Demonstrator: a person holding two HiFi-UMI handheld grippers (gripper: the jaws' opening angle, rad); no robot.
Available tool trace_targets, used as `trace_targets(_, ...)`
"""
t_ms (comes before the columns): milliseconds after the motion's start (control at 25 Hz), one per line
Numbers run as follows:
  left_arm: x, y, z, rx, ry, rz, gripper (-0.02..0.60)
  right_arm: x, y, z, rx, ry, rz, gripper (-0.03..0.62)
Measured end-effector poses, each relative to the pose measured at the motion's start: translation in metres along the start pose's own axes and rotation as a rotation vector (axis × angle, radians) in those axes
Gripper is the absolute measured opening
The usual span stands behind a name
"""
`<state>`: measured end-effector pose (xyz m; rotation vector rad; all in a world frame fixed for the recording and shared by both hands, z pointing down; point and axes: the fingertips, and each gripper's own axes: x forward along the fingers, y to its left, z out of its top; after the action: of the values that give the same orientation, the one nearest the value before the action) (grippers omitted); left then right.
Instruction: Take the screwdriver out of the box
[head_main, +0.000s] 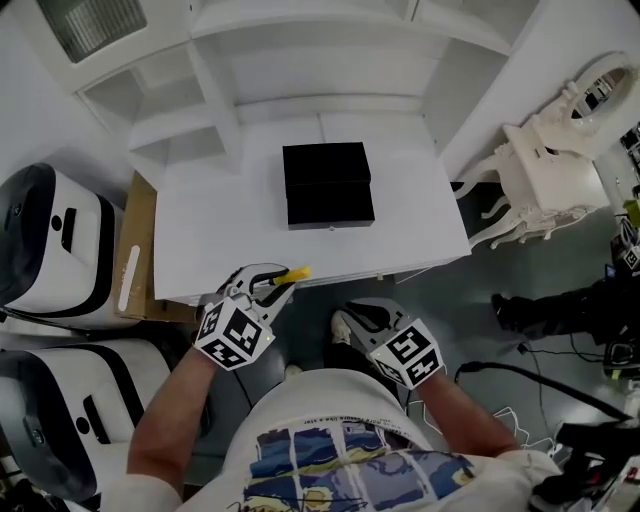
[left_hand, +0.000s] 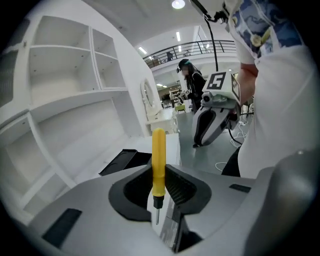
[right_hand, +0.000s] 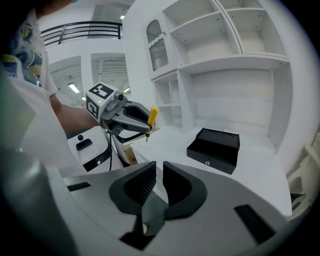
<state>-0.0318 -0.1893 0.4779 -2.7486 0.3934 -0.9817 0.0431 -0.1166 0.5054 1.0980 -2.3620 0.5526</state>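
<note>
A yellow-handled screwdriver (left_hand: 158, 150) stands between the jaws of my left gripper (left_hand: 160, 172), which is shut on its handle, with the metal tip pointing back toward the camera. From the head view the left gripper (head_main: 283, 283) hangs at the white table's (head_main: 200, 240) front edge, and the screwdriver (head_main: 297, 272) pokes out over it. The black box (head_main: 328, 185) sits mid-table with its lid down, apart from both grippers. My right gripper (head_main: 343, 322) is off the table near my body. Its jaws (right_hand: 156, 172) are together with nothing between them. It looks toward the box (right_hand: 215, 149) and the left gripper (right_hand: 127, 117).
White shelving (head_main: 300, 60) rises behind the table. An ornate white chair (head_main: 545, 165) stands at the right. White-and-black machines (head_main: 50, 240) and a cardboard sheet (head_main: 138, 250) are at the left. Cables (head_main: 540, 380) lie on the grey floor at the right.
</note>
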Motion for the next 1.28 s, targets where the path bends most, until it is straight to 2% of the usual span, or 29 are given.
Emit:
trace_targets(360,-0.065,-0.039,0.010,-0.191,-0.129,-0.001,0.087,-0.013,0.043,-0.006,0.001,-0.024,-0.024,0.044)
trace_targets(680,-0.113,-0.063,0.009,-0.361,-0.223,0.030,0.087,-0.019,0.077,-0.011,-0.026,-0.025,-0.017,0.034)
trace_targets(920,-0.128,-0.082,0.008,-0.385,-0.265,0.030,0.086,-0.019,0.092,-0.015,-0.038,-0.026,-0.015,0.031)
trace_targets(1280,-0.146,-0.099,-0.002,-0.408,-0.270,0.042,0.086,-0.020,0.114,-0.014,-0.065,-0.021,0.004,0.025)
